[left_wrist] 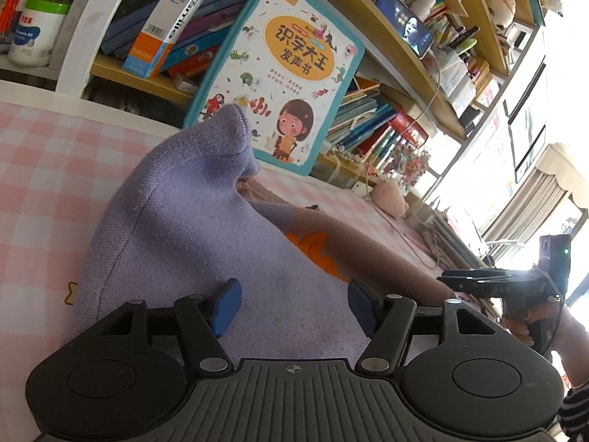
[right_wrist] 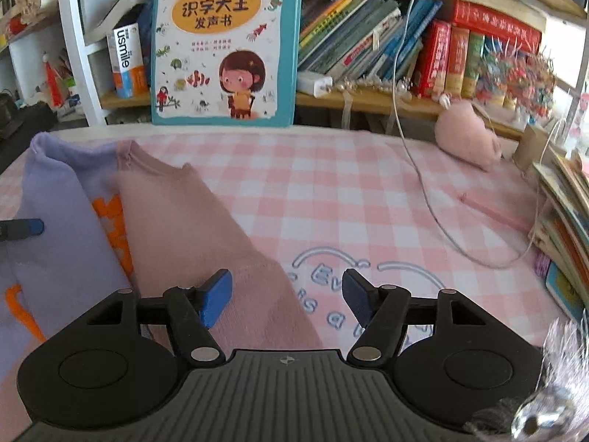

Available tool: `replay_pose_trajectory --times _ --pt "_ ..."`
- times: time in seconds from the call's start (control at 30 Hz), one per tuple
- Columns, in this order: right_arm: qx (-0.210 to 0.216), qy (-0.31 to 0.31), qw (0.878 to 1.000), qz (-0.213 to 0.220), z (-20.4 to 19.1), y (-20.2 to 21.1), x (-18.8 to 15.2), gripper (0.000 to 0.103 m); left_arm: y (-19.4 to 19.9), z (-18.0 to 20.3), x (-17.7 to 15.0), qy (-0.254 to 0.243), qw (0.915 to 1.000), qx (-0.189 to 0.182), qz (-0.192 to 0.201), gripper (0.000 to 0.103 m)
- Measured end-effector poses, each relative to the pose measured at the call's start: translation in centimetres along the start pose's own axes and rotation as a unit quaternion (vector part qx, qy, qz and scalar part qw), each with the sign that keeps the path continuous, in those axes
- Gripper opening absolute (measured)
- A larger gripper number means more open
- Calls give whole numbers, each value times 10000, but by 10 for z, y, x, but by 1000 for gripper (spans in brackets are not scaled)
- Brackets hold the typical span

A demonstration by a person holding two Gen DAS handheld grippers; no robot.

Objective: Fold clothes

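The left gripper [left_wrist: 292, 304] is spread wide with nothing between its blue pads [left_wrist: 226, 304], hovering low over the lilac garment [left_wrist: 176, 228]. That garment fills the middle of the left wrist view, one corner rising in a peak toward 12 o'clock, with an orange print [left_wrist: 316, 250] showing at about 2 o'clock from the gripper. A dusty-pink part of the clothing [left_wrist: 368, 243] lies across it toward 3 o'clock.

The right gripper [right_wrist: 287, 294] is likewise spread apart and empty, its left pad [right_wrist: 215, 296] over the pink fabric's edge, its right pad over the bare pink checked tablecloth [right_wrist: 349, 199]. From it, the pink fabric [right_wrist: 206, 243] runs up toward 11 o'clock, the lilac cloth [right_wrist: 55, 199] beside it at 10 o'clock. A blue fingertip of the other gripper [right_wrist: 31, 226] shows at 9 o'clock.

Farther out, a children's picture book [right_wrist: 224, 40] stands upright at 12 o'clock against the bookshelf [right_wrist: 386, 99]. A white cable [right_wrist: 423, 191] hangs down and trails across the cloth at 2 o'clock, near a pink plush toy [right_wrist: 467, 140]. A stack of books [right_wrist: 563, 221] sits at 3 o'clock.

In the left wrist view, the right gripper [left_wrist: 489, 281] appears at 3 o'clock, held by a hand [left_wrist: 533, 320].
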State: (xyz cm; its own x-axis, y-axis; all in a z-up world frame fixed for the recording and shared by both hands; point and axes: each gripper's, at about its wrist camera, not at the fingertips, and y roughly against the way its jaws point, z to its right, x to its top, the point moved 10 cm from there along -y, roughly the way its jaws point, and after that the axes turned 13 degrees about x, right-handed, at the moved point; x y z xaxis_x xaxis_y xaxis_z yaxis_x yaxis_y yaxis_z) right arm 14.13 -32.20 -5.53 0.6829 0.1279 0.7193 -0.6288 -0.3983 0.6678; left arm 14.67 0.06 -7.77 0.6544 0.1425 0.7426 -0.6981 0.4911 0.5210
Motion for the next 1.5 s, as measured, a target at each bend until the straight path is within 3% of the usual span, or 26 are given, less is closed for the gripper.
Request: replay_pose_trajectory --times 0.17,0.43,0.5,0.53,0.6,0.67,0.73,0.77,0.87,0.93,1.03,1.13,1.17,1.23,1.3,1.4,1.5 --pt "7 -79 9999 -150 6 -2 -1 64 1 4 -2 -184 9998 113 17 67" --pt "387 -640 9961 -458 8 -25 -16 63 1 1 -2 -144 9998 100 37 67" --pt "398 -578 9963 -505 4 -30 -17 55 1 1 -1 -151 9998 106 37 67" --pt "471 -565 9959 -521 1 -32 -17 44 2 1 -1 -152 9998 109 40 67" --pt "510 -478 9961 -534 -2 -34 -16 39 1 0 -1 -136 9998 102 34 67" --pt "718 -566 9945 -508 -2 -37 -15 12 1 0 -1 -118 9999 92 30 67" --pt "849 -766 9923 -481 0 -39 -15 8 1 0 -1 -115 9999 92 30 67" --pt "657 -558 9952 -465 -1 -40 -12 8 1 0 -1 -120 9999 96 30 67" --pt "-118 348 9985 -397 -6 -44 2 7 1 0 -2 -117 9999 93 30 67" --pt "-641 980 9924 -373 -4 -58 15 7 0 0 -2 -112 9999 92 28 67" --pt "-1416 1914 9707 -332 -4 -77 36 7 0 1 -2 -121 9999 103 29 67" --pt "-2170 2819 9341 -286 -6 -94 59 7 0 1 -2 -140 9998 119 30 67" --pt "-2176 2801 9342 -381 -1 -103 65 8 0 1 -2 -136 9998 123 29 67" --pt "-1958 2389 9498 -502 10 -119 69 8 0 0 -2 -125 9998 120 27 67" --pt "-1876 2087 9593 -320 17 -121 72 16 0 1 -2 -127 9998 121 24 67" --pt "-1747 1745 9690 61 17 -103 77 43 0 1 -2 -140 9998 119 21 68" --pt "-1268 1112 9834 674 11 -68 79 47 -1 1 -2 -152 9998 118 20 68"
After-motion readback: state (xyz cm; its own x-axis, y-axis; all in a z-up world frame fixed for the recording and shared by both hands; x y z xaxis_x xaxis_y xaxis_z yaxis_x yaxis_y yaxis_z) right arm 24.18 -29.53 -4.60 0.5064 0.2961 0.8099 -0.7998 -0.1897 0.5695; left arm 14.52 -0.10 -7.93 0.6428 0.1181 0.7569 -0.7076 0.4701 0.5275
